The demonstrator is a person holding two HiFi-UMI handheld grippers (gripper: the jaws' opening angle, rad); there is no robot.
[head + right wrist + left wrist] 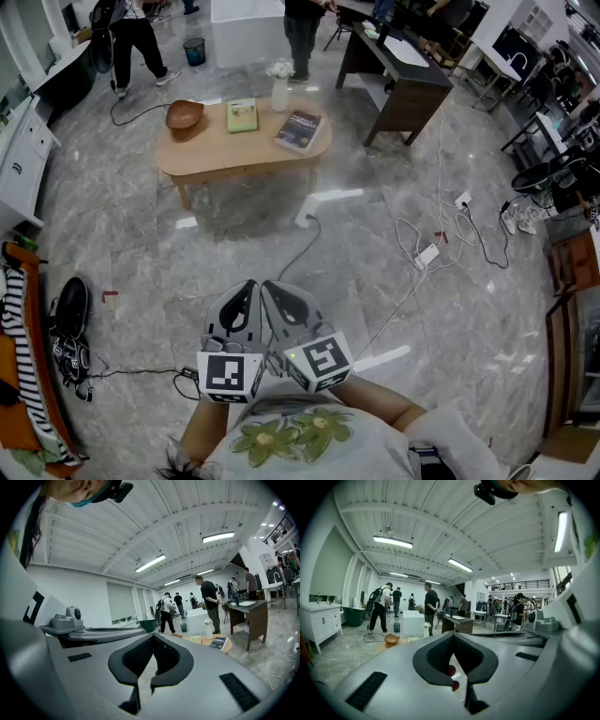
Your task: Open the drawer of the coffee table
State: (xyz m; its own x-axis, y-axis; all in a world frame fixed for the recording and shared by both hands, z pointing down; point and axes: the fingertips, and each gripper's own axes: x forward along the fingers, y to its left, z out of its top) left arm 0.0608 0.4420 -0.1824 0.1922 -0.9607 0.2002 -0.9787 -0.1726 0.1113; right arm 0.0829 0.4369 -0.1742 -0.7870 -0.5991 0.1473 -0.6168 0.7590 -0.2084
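The left gripper point(250, 291) and the right gripper point(274, 291) sit side by side at the bottom centre of the head view, nearly touching. Each has its jaws pressed together with nothing between them. Both point up the frame toward the counter point(225, 148), which stands well apart from them in the upper left-centre on the grey marble floor point(375, 244). The counter is a low oval of pale wood. Its long axis runs left to right across the frame, with one long side facing the grippers. I cannot make out a drawer front on it. On top, from left to right, are a wooden bowl point(185, 114), a green book point(242, 114), a white vase point(279, 92) and a dark book point(299, 129).
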